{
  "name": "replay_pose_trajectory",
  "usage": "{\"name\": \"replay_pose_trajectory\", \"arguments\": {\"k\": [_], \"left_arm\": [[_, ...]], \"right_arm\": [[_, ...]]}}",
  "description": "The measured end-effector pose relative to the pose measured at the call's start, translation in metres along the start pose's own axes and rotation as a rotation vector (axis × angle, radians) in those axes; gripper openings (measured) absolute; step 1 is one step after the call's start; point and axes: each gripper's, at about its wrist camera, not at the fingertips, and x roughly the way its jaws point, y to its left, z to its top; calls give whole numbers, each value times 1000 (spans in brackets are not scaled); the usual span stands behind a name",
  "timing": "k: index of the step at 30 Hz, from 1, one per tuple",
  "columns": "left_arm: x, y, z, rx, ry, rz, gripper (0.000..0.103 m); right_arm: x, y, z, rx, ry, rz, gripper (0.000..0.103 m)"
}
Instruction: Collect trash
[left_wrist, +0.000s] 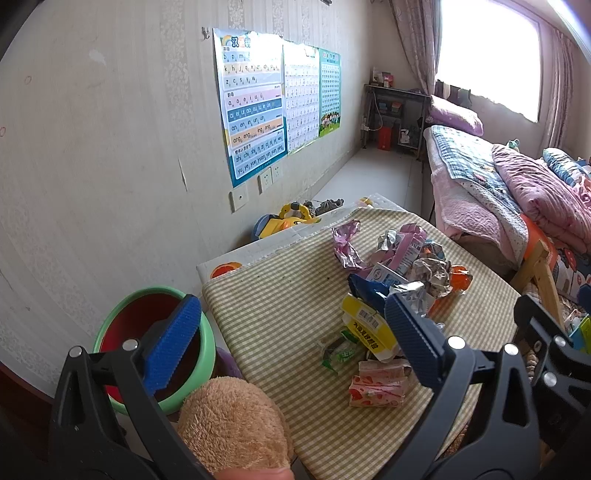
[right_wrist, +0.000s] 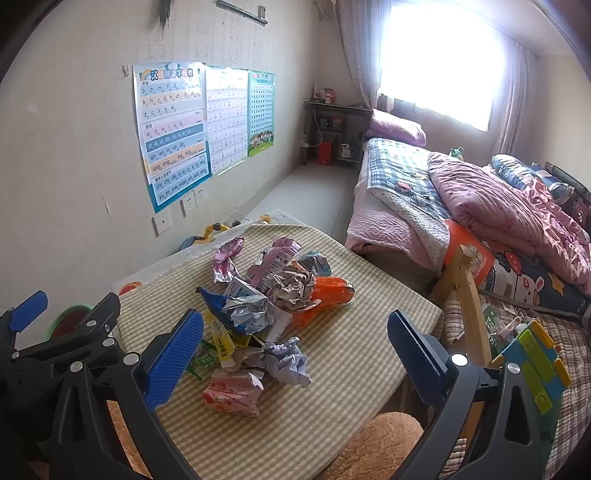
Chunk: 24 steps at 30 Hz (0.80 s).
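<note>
A heap of trash lies on a small table with a checked green cloth: crumpled foil, a pink wrapper, a yellow box, a pink carton, an orange wrapper, crumpled lilac paper. A green-rimmed red bin stands left of the table. My left gripper is open and empty, held above the table's near-left edge. My right gripper is open and empty, above the near side of the heap. The left gripper also shows in the right wrist view.
A tan plush toy sits against the table's near edge. A bed with pink quilts is to the right, with a wooden frame beside the table. Toys lie on the floor behind. Posters hang on the left wall.
</note>
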Motion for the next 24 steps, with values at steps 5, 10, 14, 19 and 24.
{"name": "replay_pose_trajectory", "arguments": {"k": [5, 10, 14, 19, 24], "left_arm": [[3, 0, -5, 0, 1, 1, 98], [3, -1, -5, 0, 5, 6, 98], [7, 2, -8, -1, 6, 8, 98], [9, 4, -10, -4, 10, 16, 98], [7, 3, -10, 2, 3, 26, 98]], "right_arm": [[0, 0, -1, 0, -1, -1, 96], [2, -1, -1, 4, 1, -3, 96], [4, 0, -1, 6, 8, -5, 96], [5, -1, -2, 6, 6, -5, 96], [5, -1, -2, 8, 7, -6, 96]]}}
